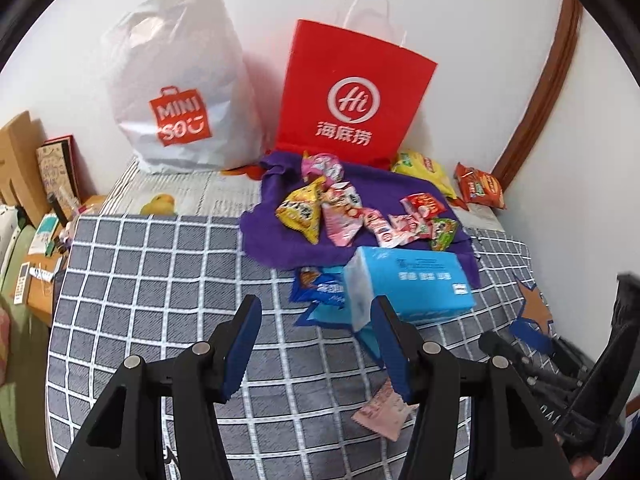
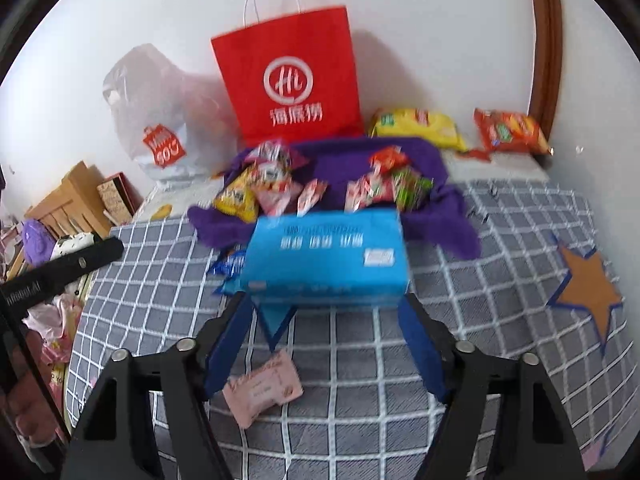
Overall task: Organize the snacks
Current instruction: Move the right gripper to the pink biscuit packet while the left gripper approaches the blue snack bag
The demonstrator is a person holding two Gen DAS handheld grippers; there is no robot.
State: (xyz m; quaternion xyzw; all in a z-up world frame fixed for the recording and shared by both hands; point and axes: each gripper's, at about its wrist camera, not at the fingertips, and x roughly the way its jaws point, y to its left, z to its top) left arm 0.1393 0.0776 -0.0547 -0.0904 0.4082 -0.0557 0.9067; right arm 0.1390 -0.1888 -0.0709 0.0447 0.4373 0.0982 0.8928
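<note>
I'm working in a home bedroom — a bed under a grey checked cover [image 1: 160, 280] set against a white wall, shopping bags, one red [image 1: 352, 92] and one white [image 1: 180, 92], propped there, and a cluttered wooden bedside shelf [image 1: 24, 168] beside it.

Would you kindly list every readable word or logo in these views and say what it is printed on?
"MINI SO" on the white bag.
"Hi" and "海底捞" on the red bag.
Print on the blue pack, the snack packets and the pink packet is too blurred to read.
</note>
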